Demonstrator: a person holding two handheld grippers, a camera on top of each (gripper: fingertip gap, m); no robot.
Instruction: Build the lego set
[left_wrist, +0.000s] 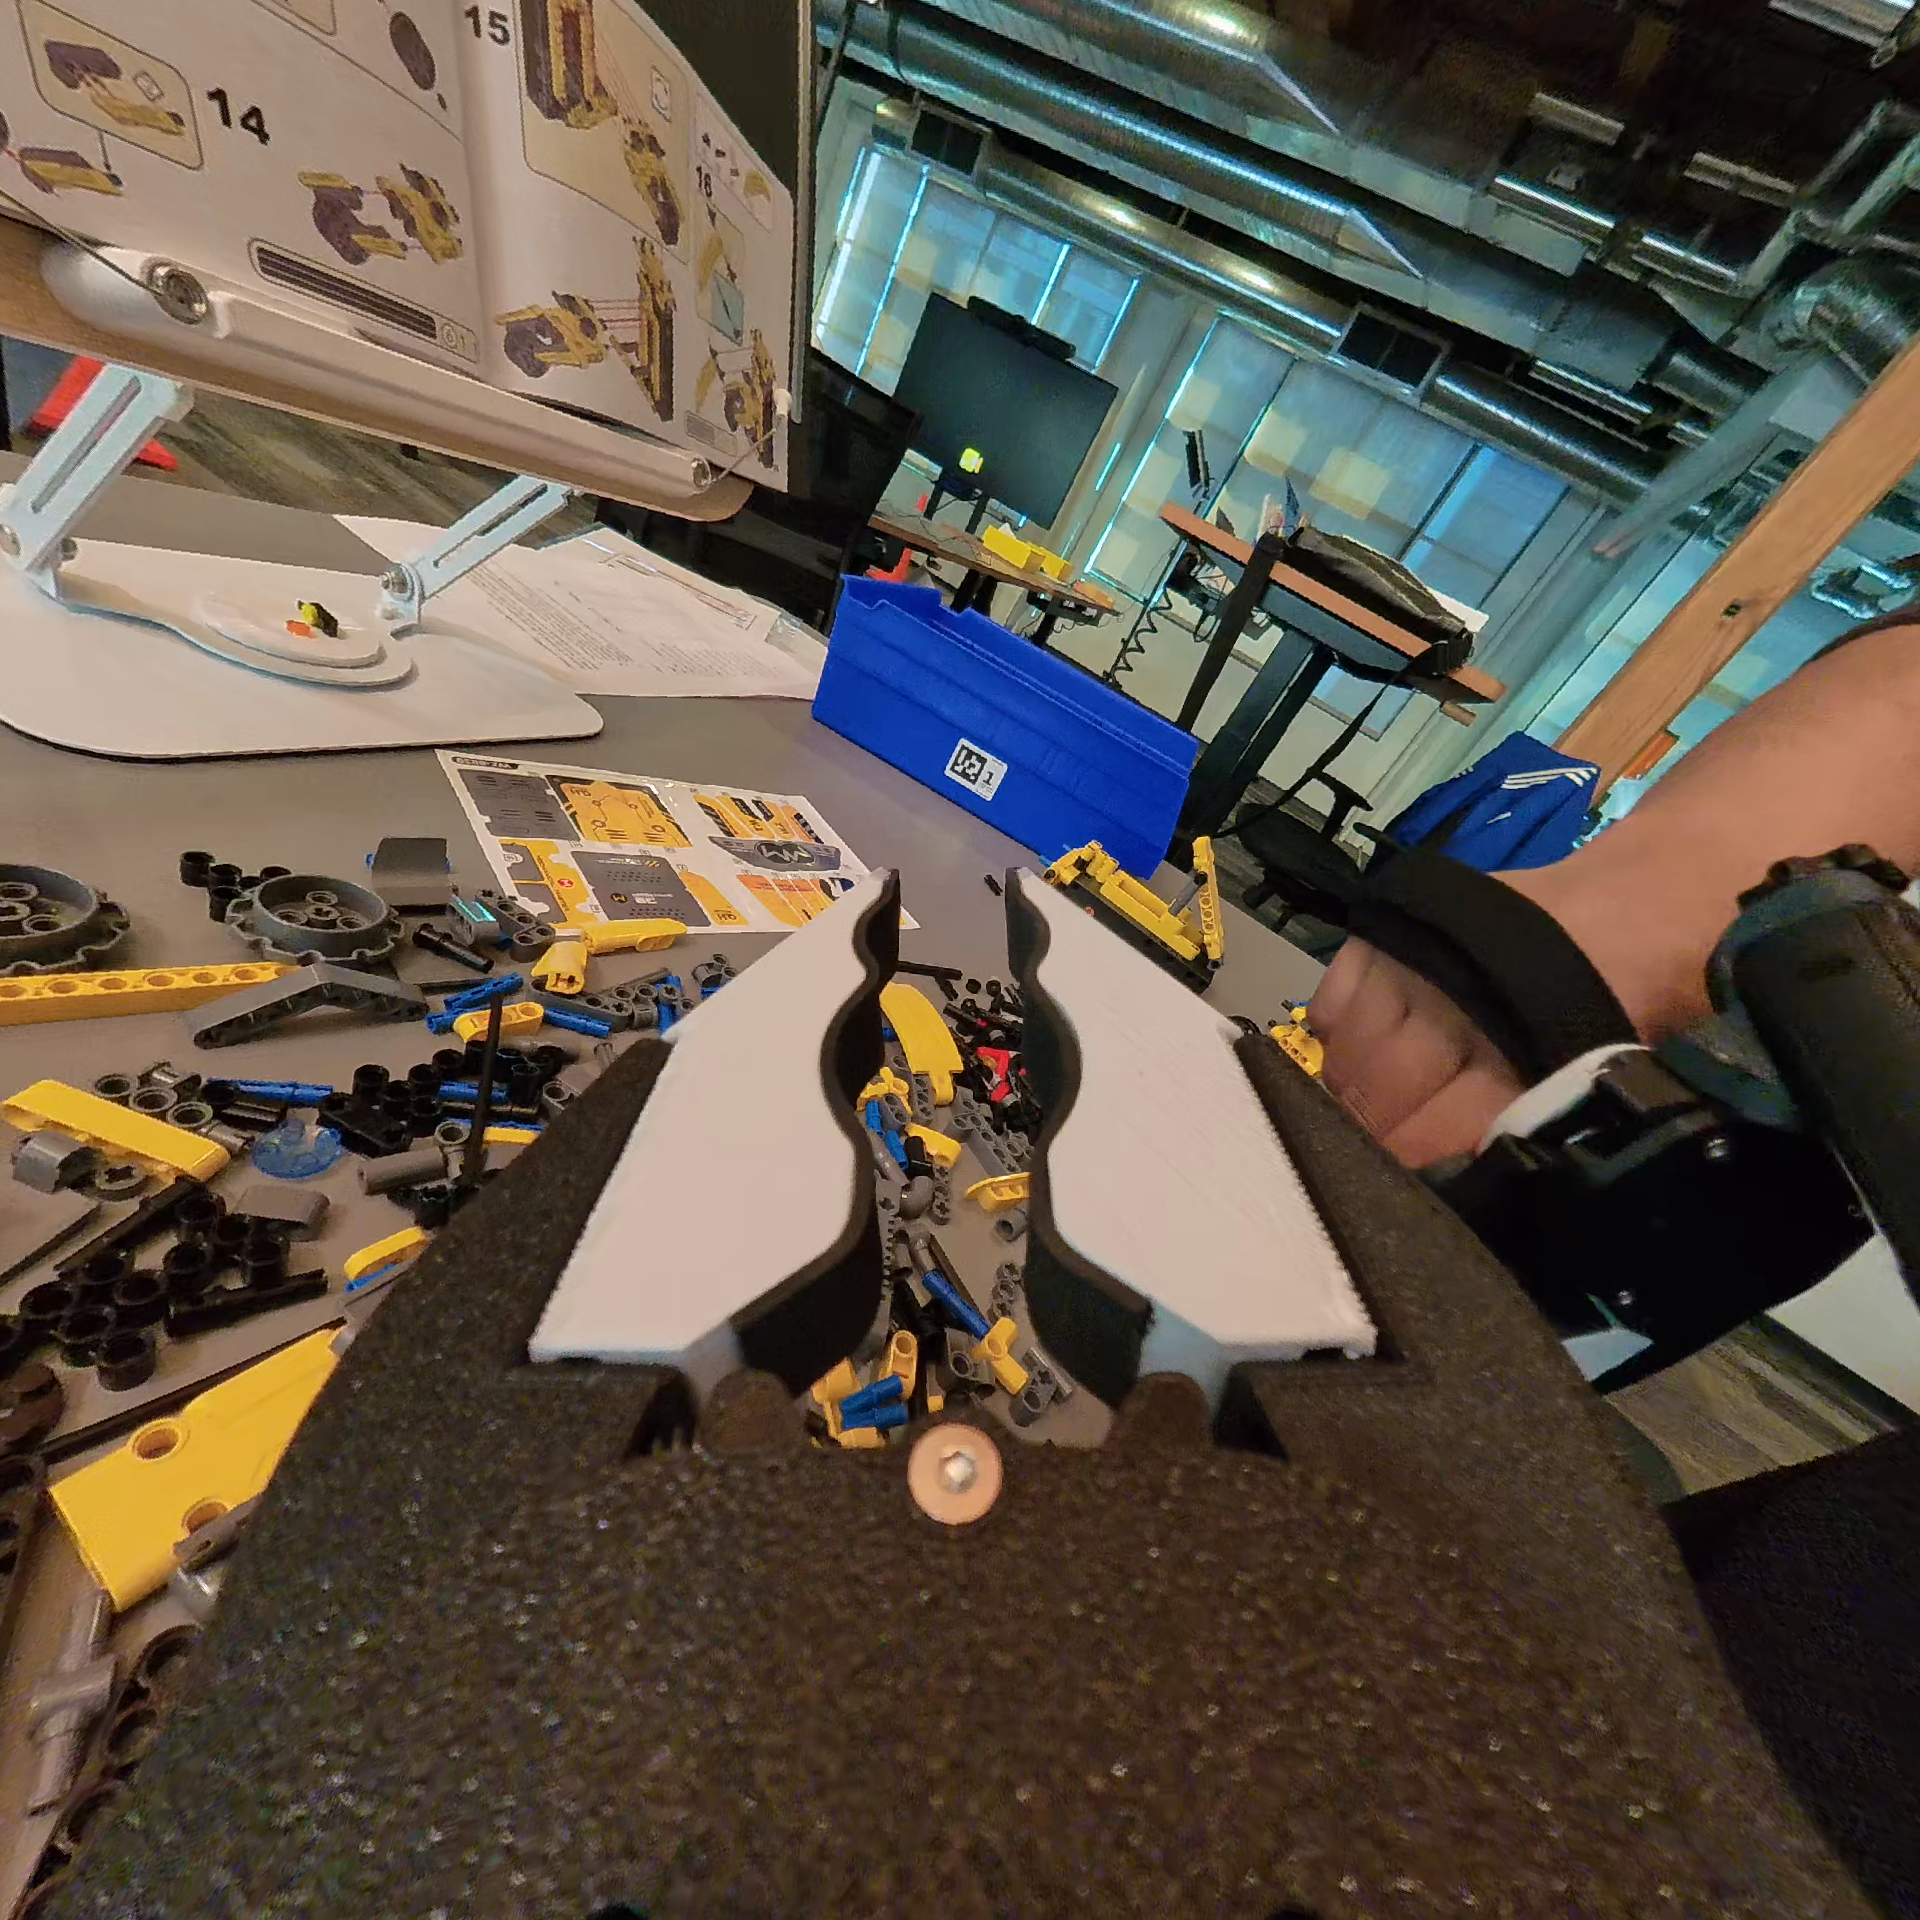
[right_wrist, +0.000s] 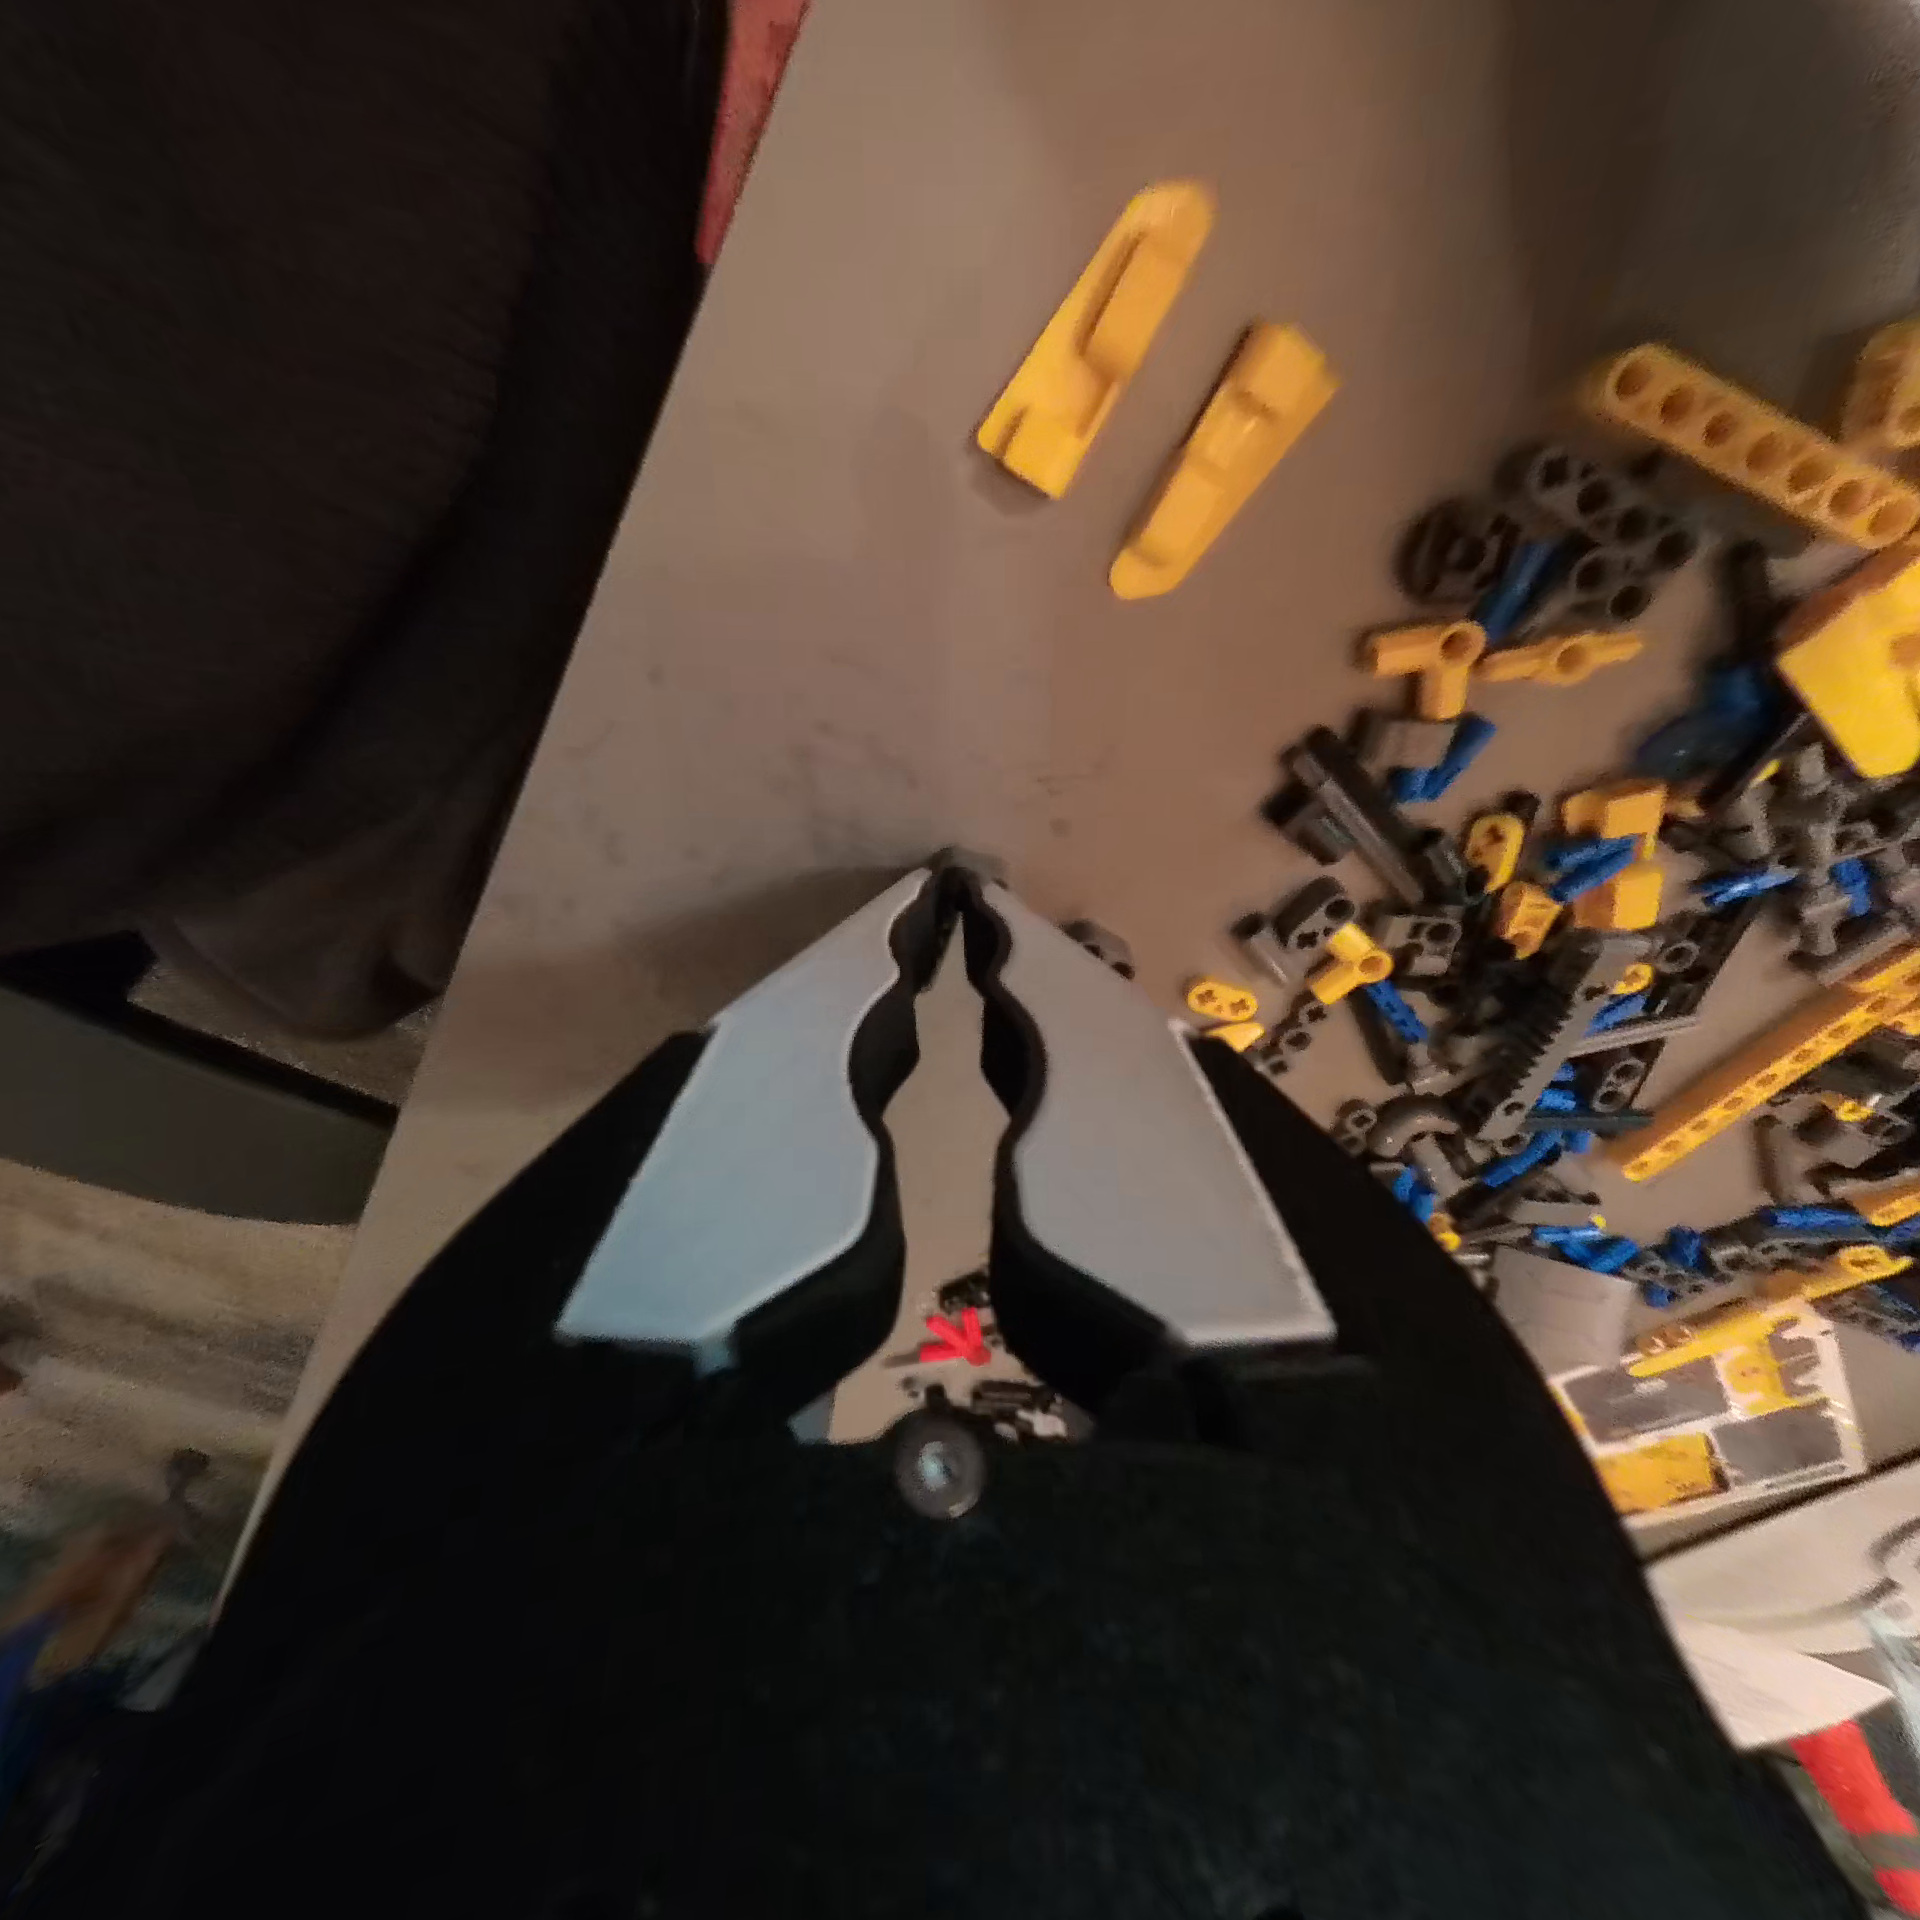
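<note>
1. At the far left edge of the grey worktop (left_wrist: 665, 727) stands a white tilting book stand (left_wrist: 260, 665) carrying an open instruction booklet (left_wrist: 416, 187) of assembly diagrams.
2. Nearer, along the left side, lie loose plastic building pieces: a long yellow beam with a row of holes (left_wrist: 125, 987), two dark grey toothed wheels (left_wrist: 312, 914) and clusters of black connectors (left_wrist: 156, 1309).
3. A printed yellow and grey sticker sheet (left_wrist: 644, 842) lies flat towards the middle of the worktop.
4. The left gripper (left_wrist: 951, 904), with pale grey fingers and black wavy pads, hangs over a heap of small yellow, blue and grey pieces (left_wrist: 935, 1195); its jaws stand a narrow way apart and hold nothing.
5. A blue plastic bin (left_wrist: 997, 717) sits at the far edge, with a part-built yellow frame (left_wrist: 1143, 904) just beside it.
6. A hand (left_wrist: 1403, 1049) grips the other tool's black handle at the right.
7. The right gripper (right_wrist: 951, 883) has its tips pressed together near the worktop's edge; whether anything is pinched I cannot tell.
8. Two yellow curved panels (right_wrist: 1153, 395) lie side by side beyond it.
</note>
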